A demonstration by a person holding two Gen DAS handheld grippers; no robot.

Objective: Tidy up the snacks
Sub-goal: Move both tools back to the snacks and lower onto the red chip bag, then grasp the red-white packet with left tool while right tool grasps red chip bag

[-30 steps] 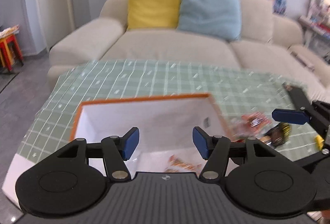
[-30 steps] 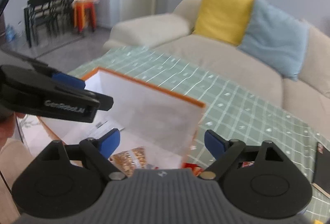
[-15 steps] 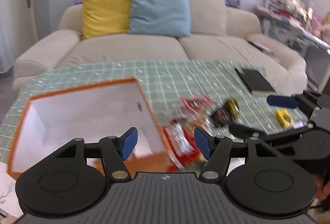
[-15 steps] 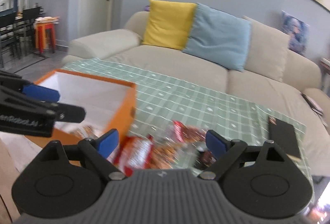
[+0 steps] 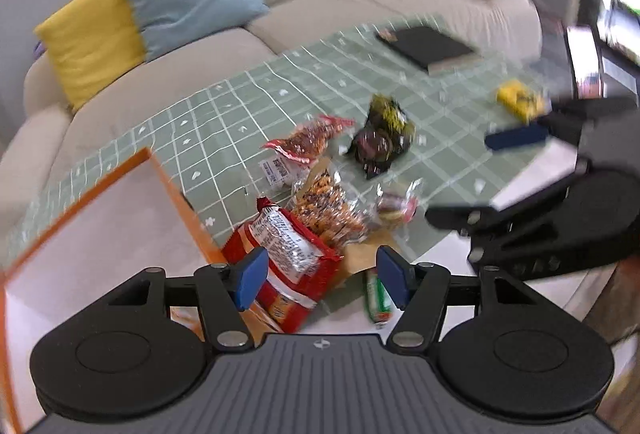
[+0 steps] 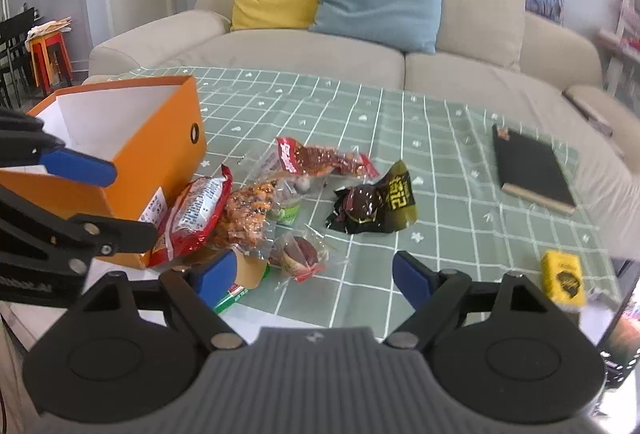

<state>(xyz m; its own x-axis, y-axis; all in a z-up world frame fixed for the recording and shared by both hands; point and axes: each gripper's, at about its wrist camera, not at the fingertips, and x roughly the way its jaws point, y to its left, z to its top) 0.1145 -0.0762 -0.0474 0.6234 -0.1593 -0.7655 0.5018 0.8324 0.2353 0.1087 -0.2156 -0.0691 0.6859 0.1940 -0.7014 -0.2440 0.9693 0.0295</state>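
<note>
Hovering over loose snack packs by the orange box (image 6: 132, 138), both grippers spread wide, holding nothing.

Left gripper (image 5: 320, 276) sits above the red-and-white packet (image 5: 286, 254) leaning on the box corner; right gripper (image 6: 308, 274) is near the small clear-wrapped snack (image 6: 298, 254). Judging by looks: packs are light, crinkly, slippery film w/ crushable contents, so pinch a sealed edge or narrow end, not the middle. Dark green-black pouch (image 6: 374, 206) lies apart; yellow packet (image 6: 562, 274) lies well off. Box interior looks white; contents can't tell.
</note>
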